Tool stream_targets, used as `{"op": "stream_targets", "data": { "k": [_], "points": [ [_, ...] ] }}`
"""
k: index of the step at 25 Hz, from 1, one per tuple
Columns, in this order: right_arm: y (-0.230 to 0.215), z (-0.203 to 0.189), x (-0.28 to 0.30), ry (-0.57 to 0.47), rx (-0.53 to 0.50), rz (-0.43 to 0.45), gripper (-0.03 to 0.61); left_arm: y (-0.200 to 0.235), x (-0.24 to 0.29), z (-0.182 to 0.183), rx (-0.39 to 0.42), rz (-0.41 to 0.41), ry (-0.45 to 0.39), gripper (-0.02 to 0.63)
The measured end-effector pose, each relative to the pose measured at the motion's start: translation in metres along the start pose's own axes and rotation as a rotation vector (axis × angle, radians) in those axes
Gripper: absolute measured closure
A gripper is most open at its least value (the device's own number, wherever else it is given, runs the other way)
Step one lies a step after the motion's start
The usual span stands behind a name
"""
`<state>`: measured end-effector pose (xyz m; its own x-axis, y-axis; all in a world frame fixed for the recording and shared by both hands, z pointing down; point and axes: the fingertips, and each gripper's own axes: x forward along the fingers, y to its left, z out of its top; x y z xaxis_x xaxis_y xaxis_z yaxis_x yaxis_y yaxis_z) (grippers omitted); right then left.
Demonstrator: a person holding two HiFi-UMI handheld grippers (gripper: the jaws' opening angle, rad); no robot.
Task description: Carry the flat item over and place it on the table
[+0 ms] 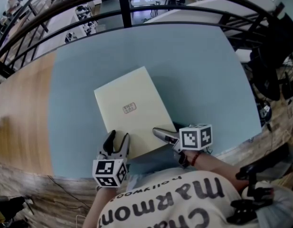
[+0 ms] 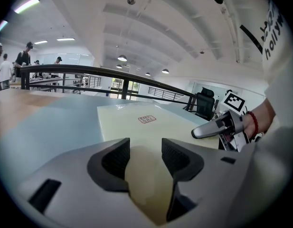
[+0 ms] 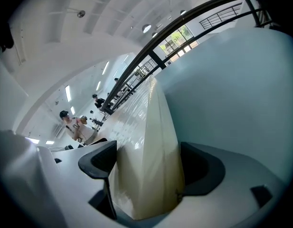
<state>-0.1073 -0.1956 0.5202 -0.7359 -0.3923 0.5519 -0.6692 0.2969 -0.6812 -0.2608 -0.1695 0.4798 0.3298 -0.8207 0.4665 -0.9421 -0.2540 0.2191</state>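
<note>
A flat cream box (image 1: 129,110) with a small red label lies on the blue table (image 1: 198,70). My left gripper (image 1: 118,144) is at the box's near left corner. In the left gripper view the cream corner fills the gap of the left gripper (image 2: 145,158) and both pads touch it. My right gripper (image 1: 164,136) reaches over the box's near right edge, one jaw above the lid. In the right gripper view the box (image 3: 155,141) stands edge-on between the wide jaws of the right gripper (image 3: 146,170), with a dark gap at the right pad. The right gripper (image 2: 217,127) also shows beside the box (image 2: 146,120).
A black railing (image 1: 125,8) runs behind the table's far edge. Wooden floor (image 1: 18,108) lies to the left. A black chair (image 1: 269,70) and cables sit at the right. People stand far off beyond the railing (image 2: 61,72).
</note>
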Motion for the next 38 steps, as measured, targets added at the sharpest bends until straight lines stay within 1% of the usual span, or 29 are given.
{"op": "stream_targets", "data": {
  "k": [6, 9, 10, 11, 13, 14, 15, 16, 18, 19, 20, 21, 25, 27, 31, 33, 35, 38],
  "points": [
    [0.000, -0.002, 0.001, 0.024, -0.002, -0.005, 0.181, 0.001, -0.001, 0.000, -0.001, -0.006, 0.001, 0.407],
    [-0.004, -0.002, 0.000, 0.022, -0.031, -0.040, 0.181, -0.001, 0.001, -0.001, 0.015, -0.004, 0.013, 0.407],
    [-0.007, -0.002, -0.002, 0.025, -0.058, -0.065, 0.181, -0.004, 0.003, -0.002, 0.023, -0.008, 0.017, 0.407],
    [-0.010, -0.001, -0.003, 0.032, -0.113, -0.097, 0.184, -0.007, 0.004, -0.003, 0.032, -0.013, 0.020, 0.407],
    [-0.010, 0.002, -0.006, 0.037, -0.276, -0.146, 0.184, -0.011, 0.005, -0.004, 0.034, -0.021, 0.020, 0.410],
    [-0.008, 0.004, -0.006, 0.036, -0.338, -0.154, 0.184, -0.009, 0.004, -0.004, 0.022, -0.021, 0.016, 0.410],
    [-0.006, 0.005, -0.005, 0.036, -0.360, -0.151, 0.184, -0.006, 0.003, -0.003, 0.002, -0.019, 0.009, 0.412],
    [-0.005, 0.003, -0.003, 0.038, -0.338, -0.142, 0.184, -0.002, 0.002, -0.002, -0.017, -0.016, 0.003, 0.429],
    [-0.005, -0.002, 0.000, 0.045, -0.212, -0.113, 0.184, 0.004, -0.001, 0.000, -0.034, -0.013, -0.001, 0.462],
    [-0.005, -0.005, 0.001, 0.046, -0.154, -0.100, 0.184, 0.006, -0.002, 0.001, -0.031, -0.013, 0.000, 0.462],
    [-0.004, -0.006, 0.001, 0.045, -0.119, -0.092, 0.184, 0.007, -0.003, 0.003, -0.024, -0.013, 0.001, 0.462],
    [-0.003, -0.006, 0.001, 0.043, -0.113, -0.088, 0.184, 0.007, -0.004, 0.004, -0.017, -0.013, 0.002, 0.462],
    [-0.001, -0.003, 0.002, 0.059, -0.177, -0.095, 0.184, 0.007, -0.004, 0.004, -0.007, -0.015, 0.005, 0.462],
    [-0.001, -0.004, 0.003, 0.084, -0.186, -0.082, 0.184, 0.007, -0.003, 0.003, 0.002, -0.015, 0.009, 0.462],
    [0.002, -0.006, 0.002, 0.156, -0.236, -0.063, 0.186, 0.007, -0.004, 0.003, 0.020, -0.016, 0.021, 0.462],
    [0.003, -0.007, 0.002, 0.170, -0.246, -0.048, 0.186, 0.007, -0.004, 0.003, 0.019, -0.017, 0.021, 0.462],
    [0.002, -0.007, 0.001, 0.159, -0.254, -0.045, 0.186, 0.007, -0.003, 0.002, 0.023, -0.016, 0.024, 0.462],
    [0.003, -0.002, 0.000, 0.093, -0.270, -0.064, 0.186, 0.005, -0.002, 0.004, 0.035, -0.025, 0.023, 0.462]
  ]
}}
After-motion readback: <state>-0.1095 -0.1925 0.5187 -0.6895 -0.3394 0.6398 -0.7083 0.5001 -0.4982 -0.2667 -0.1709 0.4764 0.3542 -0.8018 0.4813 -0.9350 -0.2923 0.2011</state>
